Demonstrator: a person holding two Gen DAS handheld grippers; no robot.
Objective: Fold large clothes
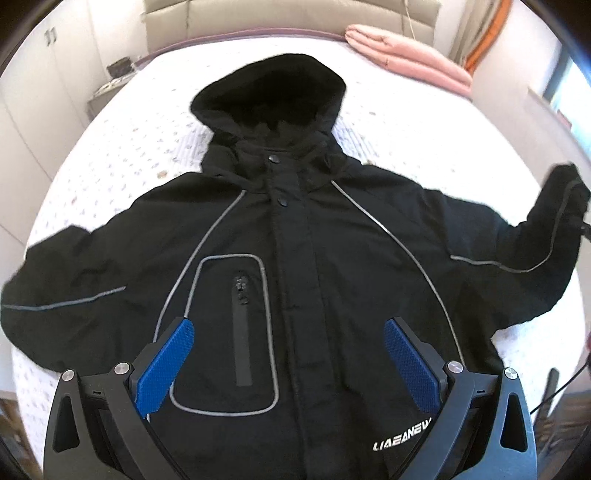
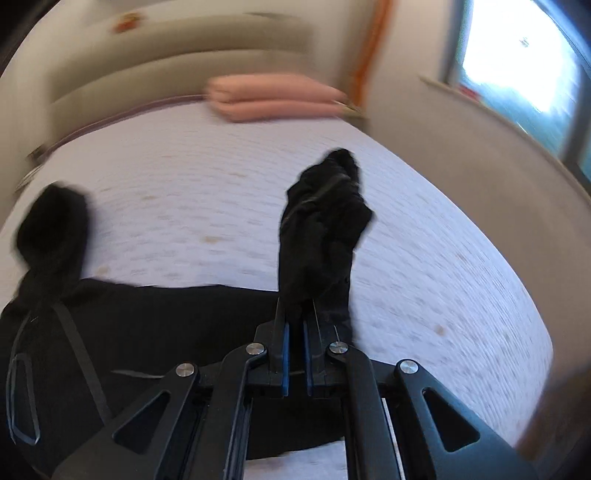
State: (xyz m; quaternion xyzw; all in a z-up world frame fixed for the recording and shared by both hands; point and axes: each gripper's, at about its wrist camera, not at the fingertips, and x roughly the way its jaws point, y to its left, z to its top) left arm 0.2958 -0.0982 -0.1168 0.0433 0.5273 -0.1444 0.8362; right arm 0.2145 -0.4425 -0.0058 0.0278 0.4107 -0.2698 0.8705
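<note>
A black hooded jacket (image 1: 306, 266) with grey piping lies face up on the white bed (image 1: 424, 133), hood toward the headboard, both sleeves spread out. My left gripper (image 1: 288, 332) is open and empty, hovering above the jacket's lower front. My right gripper (image 2: 295, 314) is shut on the cuff of the jacket's right-hand sleeve (image 2: 321, 229) and holds it lifted off the bed. That raised sleeve end also shows in the left wrist view (image 1: 565, 199) at the far right. The right wrist view is blurred; the hood (image 2: 51, 225) shows at its left.
A folded pink blanket (image 1: 406, 55) lies at the bed's far right corner, also in the right wrist view (image 2: 273, 98). A beige headboard (image 1: 288, 18) stands behind. A nightstand (image 1: 110, 85) is at the far left. A window (image 2: 517, 66) is on the right wall.
</note>
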